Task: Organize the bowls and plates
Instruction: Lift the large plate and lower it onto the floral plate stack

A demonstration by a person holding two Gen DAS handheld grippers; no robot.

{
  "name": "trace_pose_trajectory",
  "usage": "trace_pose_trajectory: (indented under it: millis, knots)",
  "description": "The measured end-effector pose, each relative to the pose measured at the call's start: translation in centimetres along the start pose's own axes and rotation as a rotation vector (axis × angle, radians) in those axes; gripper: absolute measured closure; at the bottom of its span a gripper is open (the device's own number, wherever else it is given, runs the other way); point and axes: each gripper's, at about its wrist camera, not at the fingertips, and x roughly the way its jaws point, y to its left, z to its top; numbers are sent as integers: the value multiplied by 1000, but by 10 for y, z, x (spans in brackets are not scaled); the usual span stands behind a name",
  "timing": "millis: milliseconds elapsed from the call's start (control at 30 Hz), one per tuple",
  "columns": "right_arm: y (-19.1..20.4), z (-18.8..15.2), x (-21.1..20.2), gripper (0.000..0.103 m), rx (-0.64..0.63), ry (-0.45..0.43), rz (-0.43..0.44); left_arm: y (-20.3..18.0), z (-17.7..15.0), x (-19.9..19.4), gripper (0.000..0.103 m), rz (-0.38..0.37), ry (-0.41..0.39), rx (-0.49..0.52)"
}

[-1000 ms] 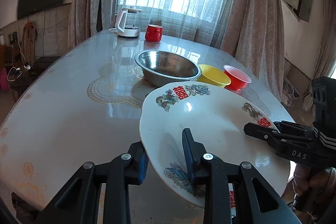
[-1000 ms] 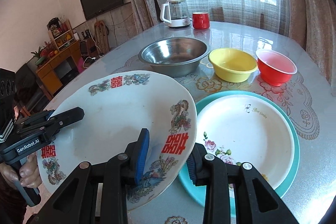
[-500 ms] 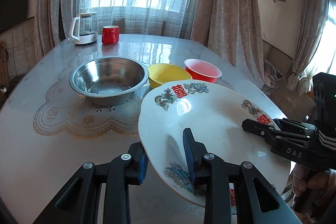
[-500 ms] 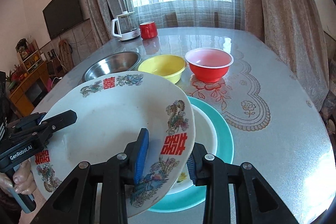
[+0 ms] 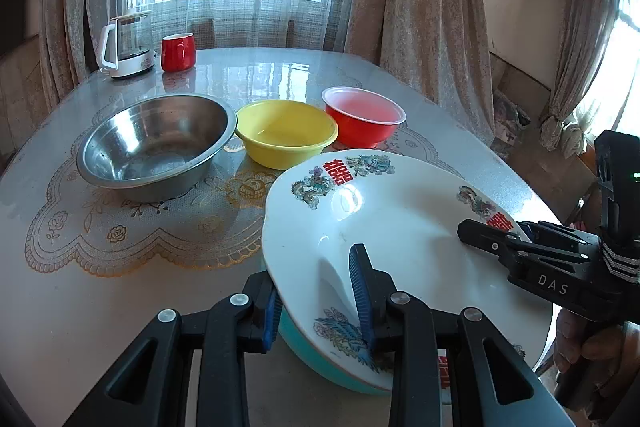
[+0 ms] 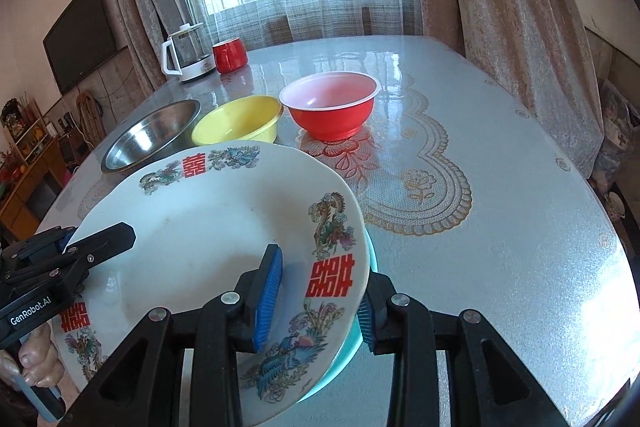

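the left gripper [image 5: 318, 295] pinches the decorated plate [image 5: 400, 227] by its rim at about 7 o'clock, one blue pad on the face and one beneath, jaws only narrowly apart on the thin edge; the right gripper [image 6: 320, 301] bites the same plate at about 4 o'clock in just the same way. the plate hangs tilted between them, directly above a teal plate [image 6: 344, 359] that lies on the table [image 6: 500, 227], and only a sliver of teal peeks out under its near edge

to do this step well, in my judgement, both grippers should sink together and level the plate out so it nests flat and centred on the teal one; the pads should loosen only once the underside is borne, and then slide outward along the rim rather than lift, or the plate may skid or clatter

the left wrist view shows the steel bowl [image 5: 156, 147] whole at 10 o'clock, the yellow bowl [image 5: 286, 135] and red bowl [image 5: 364, 117] in a row behind the plate, plus the person's hand [image 5: 600, 355] on the right gripper handle. the right wrist view half hides the steel bowl behind the plate, yet it alone shows the wide bare stretch of table at 3 o'clock, and the fingers [image 6: 38, 367] around the left gripper handle at 8 o'clock
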Motion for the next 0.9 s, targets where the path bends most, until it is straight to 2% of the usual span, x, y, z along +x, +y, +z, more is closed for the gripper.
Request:
trace_pose_trajectory:
  millis: [333, 900]
  knots:
    - [-2, -9, 13, 68, -6, 8, -25, -3, -15, 18, 72, 53, 28, 23]
    - [-2, -8, 10, 66, 0, 19, -19, -4, -17, 16, 71, 98, 26, -23]
